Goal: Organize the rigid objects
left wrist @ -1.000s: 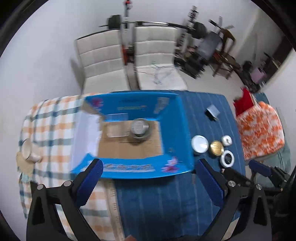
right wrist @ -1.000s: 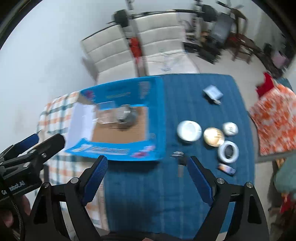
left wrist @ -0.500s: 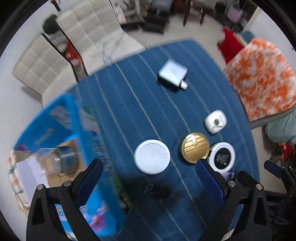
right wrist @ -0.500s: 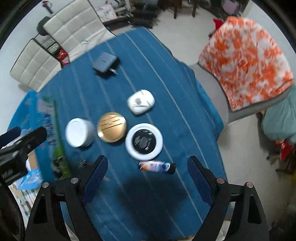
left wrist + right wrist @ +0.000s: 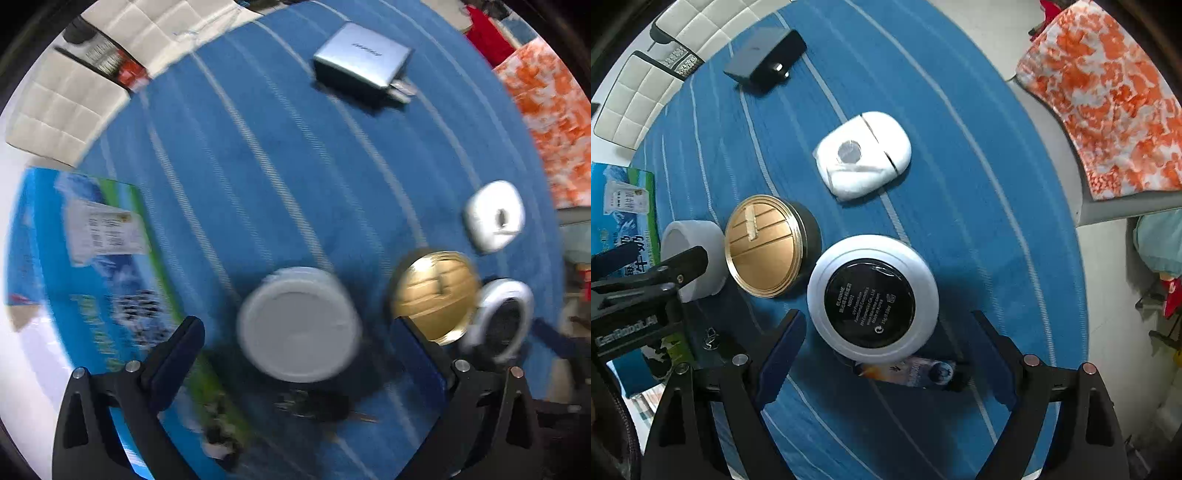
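Observation:
On the blue striped cloth [image 5: 960, 184] lie a white round jar [image 5: 299, 325], a gold-lidded jar [image 5: 764, 245], a white compact with a black centre [image 5: 871, 299], a white earbud case [image 5: 864, 155], a grey charger [image 5: 362, 59] and a small printed tube [image 5: 912, 373]. My left gripper [image 5: 295, 354] hangs open just above the white jar, which sits between its blue pads. Open too, my right gripper [image 5: 886, 332] hovers over the compact's near side and the tube. In the left wrist view the picture is blurred by motion.
A blue printed box [image 5: 74, 258] stands at the cloth's left side. A dark key bunch [image 5: 314, 406] lies near the white jar. White padded chairs [image 5: 639, 99] stand beyond the table. An orange-and-white cloth [image 5: 1108, 99] covers a seat on the right.
Both grippers have swung right, away from the blue box, and dropped close to the round containers. Both stay open and hold nothing.

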